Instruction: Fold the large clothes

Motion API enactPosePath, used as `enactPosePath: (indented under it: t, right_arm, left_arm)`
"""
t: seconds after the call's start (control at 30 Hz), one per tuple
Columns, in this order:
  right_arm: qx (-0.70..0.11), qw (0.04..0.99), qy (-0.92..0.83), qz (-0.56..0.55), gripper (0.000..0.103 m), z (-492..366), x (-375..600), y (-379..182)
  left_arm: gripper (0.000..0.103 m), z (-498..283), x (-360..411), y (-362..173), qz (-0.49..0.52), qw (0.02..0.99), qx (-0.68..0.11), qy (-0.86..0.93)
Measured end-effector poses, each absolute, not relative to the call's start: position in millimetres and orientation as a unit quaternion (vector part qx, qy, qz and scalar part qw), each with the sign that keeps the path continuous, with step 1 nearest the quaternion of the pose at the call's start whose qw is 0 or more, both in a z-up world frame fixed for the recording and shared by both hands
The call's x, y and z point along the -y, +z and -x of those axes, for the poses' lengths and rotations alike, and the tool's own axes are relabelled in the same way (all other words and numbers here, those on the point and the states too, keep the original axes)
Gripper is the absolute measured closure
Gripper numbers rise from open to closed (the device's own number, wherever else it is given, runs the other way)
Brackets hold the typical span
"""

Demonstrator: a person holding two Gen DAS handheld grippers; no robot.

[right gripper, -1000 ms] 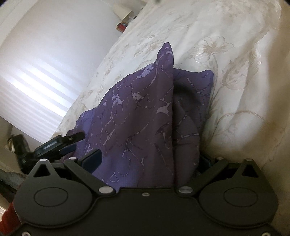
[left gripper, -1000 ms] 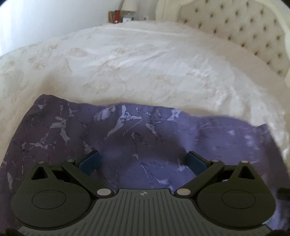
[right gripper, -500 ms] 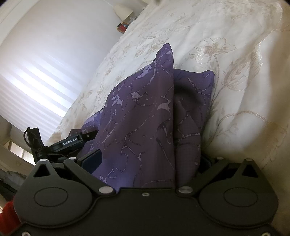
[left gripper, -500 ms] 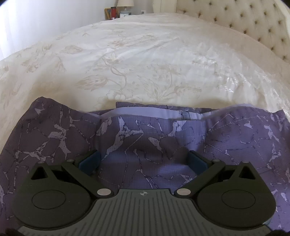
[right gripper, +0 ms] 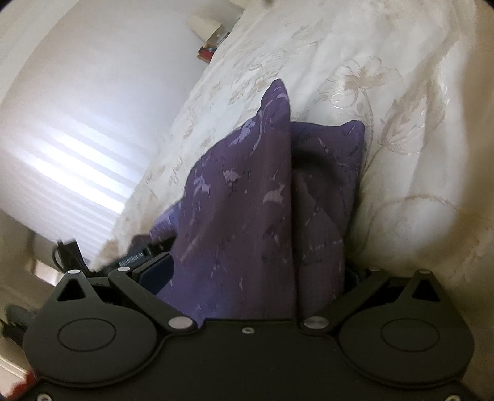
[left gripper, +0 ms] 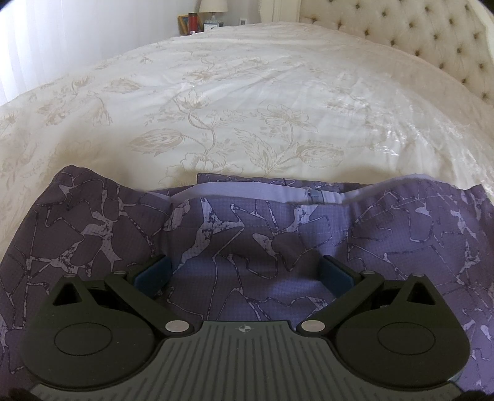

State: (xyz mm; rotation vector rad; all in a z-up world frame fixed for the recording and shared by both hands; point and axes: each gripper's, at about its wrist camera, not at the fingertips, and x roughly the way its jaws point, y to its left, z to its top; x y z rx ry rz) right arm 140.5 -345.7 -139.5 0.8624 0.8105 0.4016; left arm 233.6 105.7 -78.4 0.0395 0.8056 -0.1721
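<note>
The purple patterned garment lies on the cream floral bedspread, its pale waistband edge just beyond the left gripper. That gripper's fingers stand wide apart, released, with cloth spread flat between and under the blue pads. In the right wrist view the garment rises in a tall fold between the right gripper fingers, which stand wide apart; whether they pinch it I cannot tell. A tufted headboard stands beyond the fingers.

Floral bedspread, tufted headboard, bedside lamp.
</note>
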Motion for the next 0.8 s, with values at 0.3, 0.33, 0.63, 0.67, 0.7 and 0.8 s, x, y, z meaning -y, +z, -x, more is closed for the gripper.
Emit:
enactPosePath:
  t: [0.3,0.33,0.63,0.67,0.7,0.8]
  right_arm:
    - [-0.37,0.803,0.189,-0.427,0.0,-144.3,349.4,-144.3]
    - [-0.37,0.804,0.189,-0.426,0.0,-144.5,349.0,-144.1]
    - [-0.368,0.807,0.19,-0.421,0.0,-144.8,348.7,-143.9]
    - [-0.368,0.807,0.191,-0.42,0.0,-145.3,348.6,-144.3]
    - [-0.367,0.808,0.191,-0.419,0.0,-145.9,347.9,-144.7]
    - [-0.365,0.81,0.193,-0.417,0.0,-145.8,346.8,-145.7]
  left_arm:
    - [0.0,-233.4,-105.3,-78.3,-0.02,0.916,-0.391,-0.083]
    - [0.0,-233.7,-105.2,-78.2,-0.021,0.916,-0.392,-0.083]
    - [0.0,-232.9,-105.1,-78.0,-0.023,0.918,-0.387,-0.084]
    - [0.0,-233.2,-105.7,-78.3,-0.024,0.918,-0.385,-0.086]
    - [0.0,-234.1,-106.1,-78.0,-0.025,0.918,-0.387,-0.088]
    - [0.001,-236.0,-107.6,-70.4,-0.028,0.912,-0.398,-0.096]
